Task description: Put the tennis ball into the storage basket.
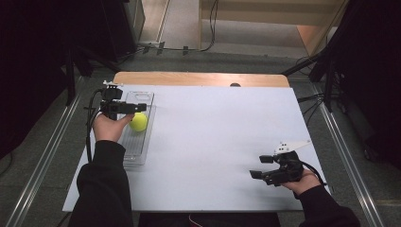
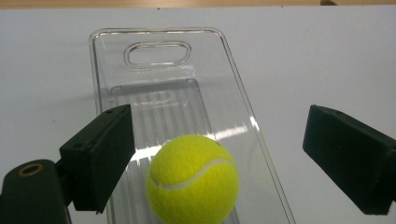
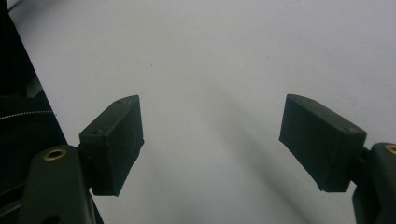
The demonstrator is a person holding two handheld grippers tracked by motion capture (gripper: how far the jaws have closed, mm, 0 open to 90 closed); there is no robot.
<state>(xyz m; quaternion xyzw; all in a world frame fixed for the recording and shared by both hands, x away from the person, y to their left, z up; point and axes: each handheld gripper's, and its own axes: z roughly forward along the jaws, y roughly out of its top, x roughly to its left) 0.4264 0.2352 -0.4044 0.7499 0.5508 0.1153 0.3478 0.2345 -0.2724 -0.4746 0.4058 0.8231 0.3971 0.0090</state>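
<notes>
Here, tennis ball [image 2: 192,179] in clear tray [image 2: 140,37], left gripper [image 2: 217,158] fingers apart around it

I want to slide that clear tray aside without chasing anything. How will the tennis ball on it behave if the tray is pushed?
The tennis ball is round and sits free between the open jaws of the left hand-held gripper, so it will probably roll. The clear tray has lengthwise ribs and a low rim, which may steer it along the tray. Its felt likely grips well.

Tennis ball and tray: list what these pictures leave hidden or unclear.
- Tennis ball: underside cut off by the left gripper view's bottom edge; its contact with the clear tray is unseen.
- Tray's near end: in the high view, hidden behind the left hand.
- Left tongs: too small in the high view to judge their gap.
</notes>
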